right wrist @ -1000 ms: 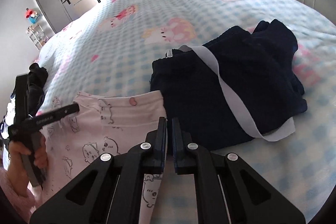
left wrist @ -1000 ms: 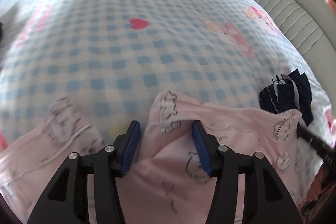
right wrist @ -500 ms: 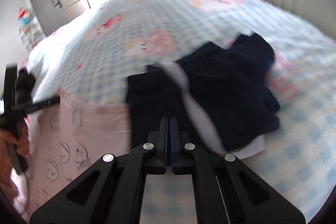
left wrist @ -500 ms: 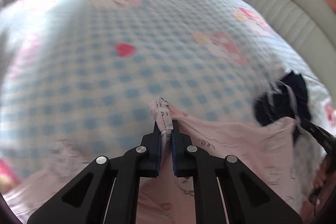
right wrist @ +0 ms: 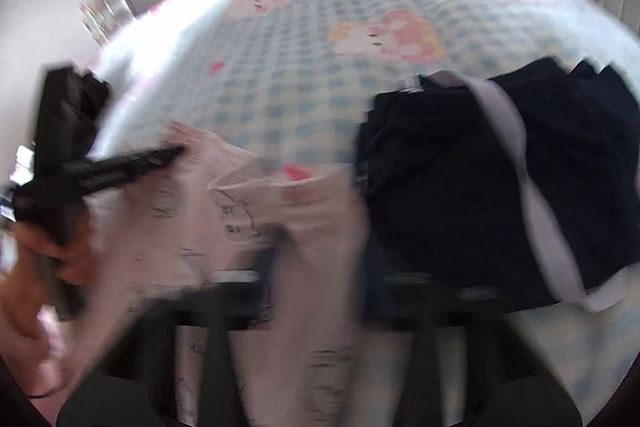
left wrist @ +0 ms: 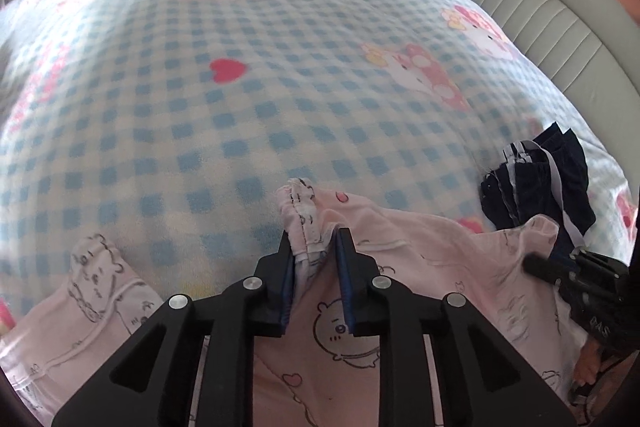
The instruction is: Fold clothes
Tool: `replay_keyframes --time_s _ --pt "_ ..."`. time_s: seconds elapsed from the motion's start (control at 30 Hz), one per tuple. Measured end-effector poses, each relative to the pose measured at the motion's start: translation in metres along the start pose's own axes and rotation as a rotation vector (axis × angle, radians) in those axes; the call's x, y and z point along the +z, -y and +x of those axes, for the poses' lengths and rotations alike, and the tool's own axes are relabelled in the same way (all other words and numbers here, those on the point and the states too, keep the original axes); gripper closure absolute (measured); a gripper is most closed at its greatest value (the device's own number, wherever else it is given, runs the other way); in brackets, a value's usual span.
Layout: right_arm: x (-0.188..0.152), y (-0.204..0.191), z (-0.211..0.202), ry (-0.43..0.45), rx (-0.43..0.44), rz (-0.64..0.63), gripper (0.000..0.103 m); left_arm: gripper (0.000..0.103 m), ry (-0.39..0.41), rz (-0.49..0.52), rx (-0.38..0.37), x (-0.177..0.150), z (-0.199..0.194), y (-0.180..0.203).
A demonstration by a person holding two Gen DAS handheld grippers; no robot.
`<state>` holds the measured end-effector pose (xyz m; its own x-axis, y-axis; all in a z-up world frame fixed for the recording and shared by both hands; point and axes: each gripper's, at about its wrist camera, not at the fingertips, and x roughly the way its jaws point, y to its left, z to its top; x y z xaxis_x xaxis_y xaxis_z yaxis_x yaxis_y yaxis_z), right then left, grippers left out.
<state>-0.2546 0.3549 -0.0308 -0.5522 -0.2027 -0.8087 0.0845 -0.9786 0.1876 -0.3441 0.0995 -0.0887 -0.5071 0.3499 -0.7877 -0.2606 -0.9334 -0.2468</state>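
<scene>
Our left claw [left wrist: 314, 259], jaws opening, has a bunched fold of the pink garment [left wrist: 400, 291] between them on the checked bed [left wrist: 240, 107], while our right claw [right wrist: 316, 267], blurred, is closed on its edge.

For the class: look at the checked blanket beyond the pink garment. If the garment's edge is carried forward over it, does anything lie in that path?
Nothing visible does. The checked blanket ahead of the pink garment lies bare. The dark blue garment lies to the right, beside the pink one's far right corner, out of a straight forward path.
</scene>
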Motion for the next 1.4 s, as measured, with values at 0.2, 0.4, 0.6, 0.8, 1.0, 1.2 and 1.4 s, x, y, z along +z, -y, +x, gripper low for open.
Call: replay_keyframes --time_s 0.2,0.4,0.6,0.8,1.0,1.2,1.4 --pt "0.012 0.029 -0.036 0.108 0.040 0.083 0.099 0.093 0.068 0.067 -0.008 0.016 -0.013 0.006" --pt "0.007 0.074 0.005 -0.028 0.011 0.184 0.095 0.080 -0.116 0.051 0.013 0.025 0.039 0.003" --pt "0.000 0.091 -0.051 0.088 0.056 0.292 0.070 0.061 0.051 0.071 -0.068 0.020 -0.044 0.024" --pt "-0.042 0.050 -0.114 0.105 0.166 0.249 0.070 0.063 0.111 0.016 -0.070 -0.065 -0.129 0.041" --pt "-0.121 -0.006 -0.098 -0.043 0.215 0.247 0.070 0.063 -0.002 -0.117 -0.107 -0.169 -0.139 0.029" --pt "-0.160 -0.056 -0.082 -0.120 0.191 0.147 0.070 0.066 -0.006 -0.169 -0.047 -0.208 -0.160 0.015" --pt "-0.159 -0.092 -0.092 -0.067 0.267 0.090 0.054 0.064 0.059 -0.267 0.068 -0.236 -0.211 -0.028"
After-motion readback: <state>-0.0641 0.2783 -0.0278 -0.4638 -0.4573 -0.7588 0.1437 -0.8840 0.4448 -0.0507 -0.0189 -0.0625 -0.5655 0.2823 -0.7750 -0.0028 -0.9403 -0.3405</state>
